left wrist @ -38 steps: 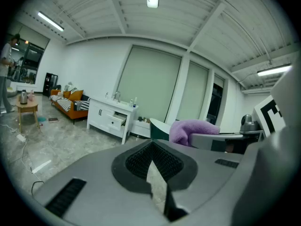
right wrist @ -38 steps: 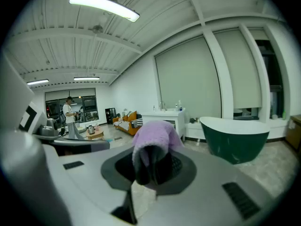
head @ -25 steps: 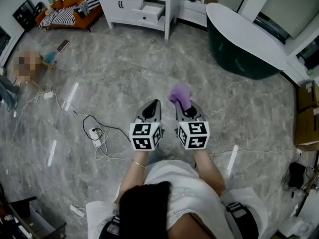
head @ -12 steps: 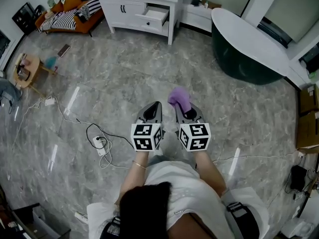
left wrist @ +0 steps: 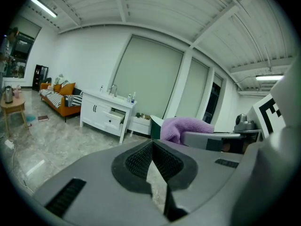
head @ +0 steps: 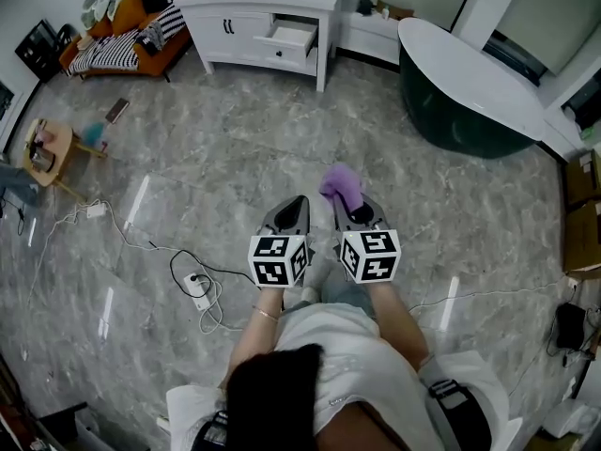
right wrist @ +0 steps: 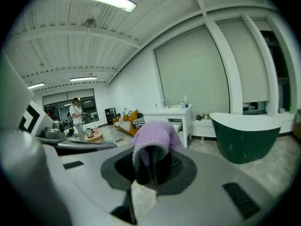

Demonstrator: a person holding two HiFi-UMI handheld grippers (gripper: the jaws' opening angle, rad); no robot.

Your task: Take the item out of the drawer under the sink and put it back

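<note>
Two grippers are held side by side over the marble floor (head: 207,158). The right gripper (head: 348,209) is clamped on a purple cloth (head: 339,180) that bunches over its tips, while the left gripper (head: 298,201) has its jaws pressed together, empty. Far ahead, left of the grippers, the white sink cabinet (head: 246,28) stands with its right drawer (head: 291,38) pulled open.

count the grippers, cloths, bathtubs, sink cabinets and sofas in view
grey handheld two-jaw grippers: 2 (left gripper, right gripper)
fluffy purple cloth: 1
dark green bathtub: 1
white sink cabinet: 1
orange sofa: 1
total: 6
</note>
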